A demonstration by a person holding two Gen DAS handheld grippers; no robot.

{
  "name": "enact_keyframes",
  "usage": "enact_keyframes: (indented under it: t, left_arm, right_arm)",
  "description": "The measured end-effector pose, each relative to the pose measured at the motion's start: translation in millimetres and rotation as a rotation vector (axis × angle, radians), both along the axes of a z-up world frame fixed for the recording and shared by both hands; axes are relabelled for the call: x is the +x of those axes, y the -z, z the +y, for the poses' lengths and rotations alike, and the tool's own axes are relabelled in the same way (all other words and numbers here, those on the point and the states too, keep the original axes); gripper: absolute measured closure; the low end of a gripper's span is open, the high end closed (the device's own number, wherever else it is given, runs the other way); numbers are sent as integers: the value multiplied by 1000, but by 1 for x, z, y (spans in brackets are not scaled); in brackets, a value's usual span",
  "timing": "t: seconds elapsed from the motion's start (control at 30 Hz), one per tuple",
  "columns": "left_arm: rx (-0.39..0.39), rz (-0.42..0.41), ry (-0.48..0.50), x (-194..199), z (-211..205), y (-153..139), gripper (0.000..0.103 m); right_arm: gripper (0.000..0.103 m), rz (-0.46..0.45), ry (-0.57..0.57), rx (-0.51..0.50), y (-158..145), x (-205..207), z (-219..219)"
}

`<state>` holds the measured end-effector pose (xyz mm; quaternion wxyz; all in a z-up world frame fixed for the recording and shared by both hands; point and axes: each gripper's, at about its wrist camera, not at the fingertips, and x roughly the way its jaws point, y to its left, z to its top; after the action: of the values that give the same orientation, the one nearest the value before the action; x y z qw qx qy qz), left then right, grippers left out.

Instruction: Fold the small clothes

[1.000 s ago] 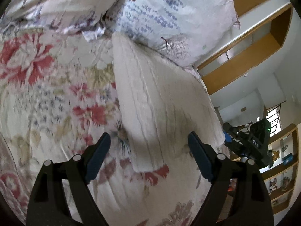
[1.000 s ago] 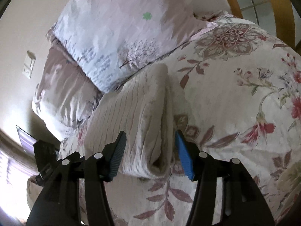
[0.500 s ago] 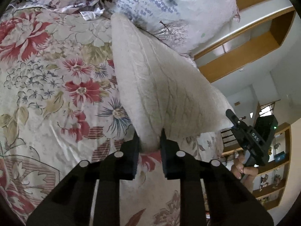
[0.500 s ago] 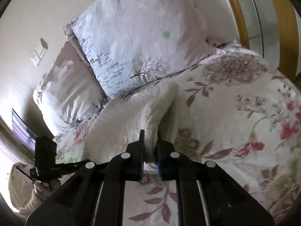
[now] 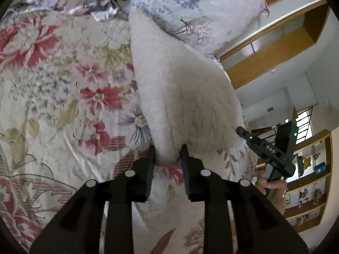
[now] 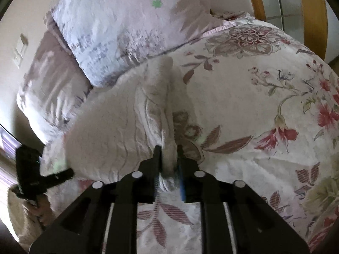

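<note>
Two grippers hold the cream knitted garment (image 5: 180, 97) by its near corners. The left gripper (image 5: 167, 156) is closed on the corner at 6 o'clock in its view; the right gripper (image 6: 168, 158) is closed on a bunched fold of the same garment (image 6: 118, 131), also at 6 o'clock. The garment lies on the floral bedspread (image 5: 70, 97), with its far end touching the pillow (image 5: 190, 6) at 12 o'clock.

Procedure, as judged from the present grip: lift both corners together and level, keep the near edge taut between the grippers, and carry it toward the far end to make an even fold. Uneven height will skew the crease.

Obstructions: the pillow crowds the far end, so the fold may land against it. A second pillow (image 6: 53, 80) lies at 9 o'clock in the right view. Wooden shelving (image 5: 275, 48) stands at 2 o'clock, well apart.
</note>
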<state>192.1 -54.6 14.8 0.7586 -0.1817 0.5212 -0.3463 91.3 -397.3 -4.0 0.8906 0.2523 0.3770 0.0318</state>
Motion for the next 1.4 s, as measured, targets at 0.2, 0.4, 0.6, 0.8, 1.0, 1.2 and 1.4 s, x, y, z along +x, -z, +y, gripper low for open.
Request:
enact_keyframes:
  t: [0.2,0.4,0.6,0.8,1.0,1.2,1.4]
  left_arm:
    - [63,-68,-73,22,-4,-21,22]
    - [190,-105,-138,46,-27,-23,15]
    - [298,-207,-152,47,-46,-30,11]
    - [324,-232,-145,45,-54,-25,10]
    - [334,-245,-148,45,-54,-26,9]
    - [342,-254,-158,42,-54,-25,6]
    - [339,-248,-156,42,-56,-23,5]
  right_arm:
    - [58,-78,27,130,-22,15,-15]
    - [69,-18,20,150,-13,58,-9]
    - [93,-62,65,-74,-22,63,4]
    - [91,19,98,-56,1,67,-6]
    - [72,-107,115,-141,-41,49,6]
    - [60,-61,-14,-178,-37,62,32]
    - [58,16,-35,-166,-17,73,31]
